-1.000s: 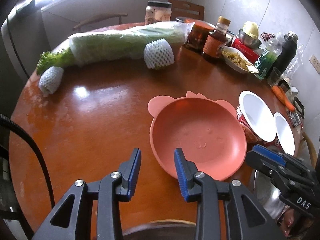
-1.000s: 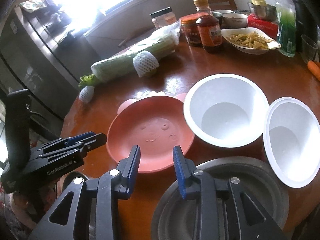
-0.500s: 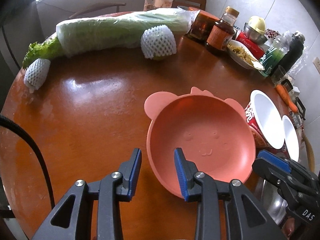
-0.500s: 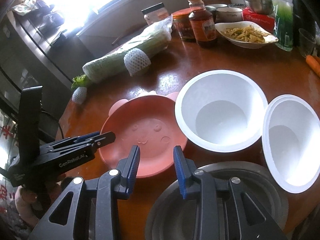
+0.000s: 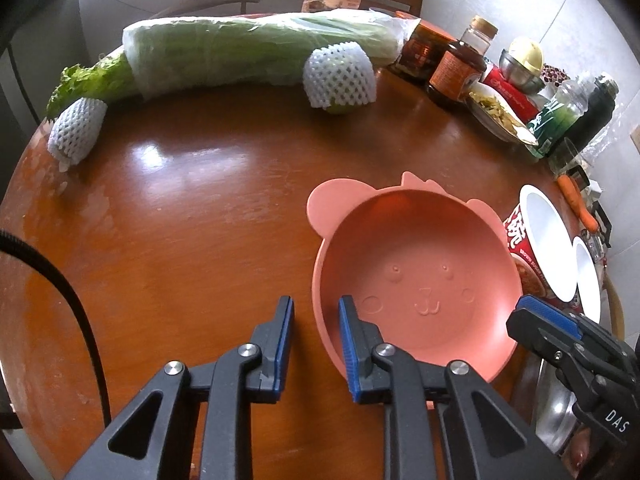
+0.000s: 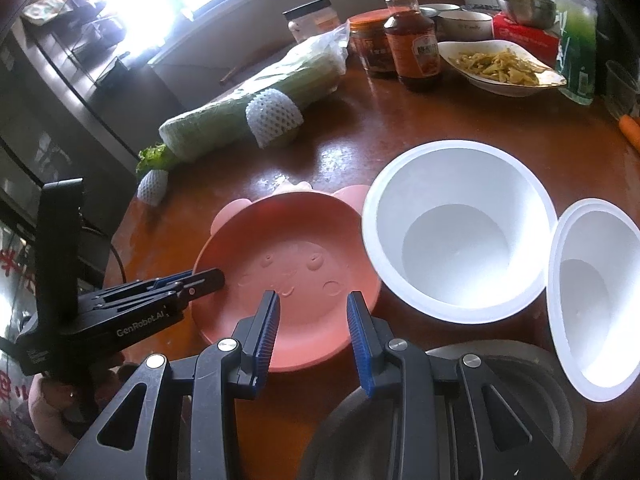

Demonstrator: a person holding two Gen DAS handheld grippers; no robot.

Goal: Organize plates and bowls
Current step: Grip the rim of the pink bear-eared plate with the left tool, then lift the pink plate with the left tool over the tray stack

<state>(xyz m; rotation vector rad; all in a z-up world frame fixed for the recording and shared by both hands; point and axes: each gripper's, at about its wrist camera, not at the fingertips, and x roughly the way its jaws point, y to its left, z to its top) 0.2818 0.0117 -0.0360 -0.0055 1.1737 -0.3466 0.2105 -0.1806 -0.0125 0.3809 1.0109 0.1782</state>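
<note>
Your left gripper (image 5: 316, 304) is closing narrow on the pink bowl (image 5: 420, 272), with the near-left rim between the pads: one finger inside, one outside. The bowl is sitting upright, mouth up, near the tabletop's (image 5: 200, 220) near edge. It is round, so it is showing no long axis. Its ears (image 5: 328, 208) are pointing toward the far edge and the wrapped lettuce (image 5: 240, 52). Its right side is sitting just beside a white bowl (image 6: 456, 240). Your right gripper (image 6: 314, 296) is hovering over the bowl's near rim and a steel plate (image 6: 540, 380), jaws narrowly apart and gripping nothing.
</note>
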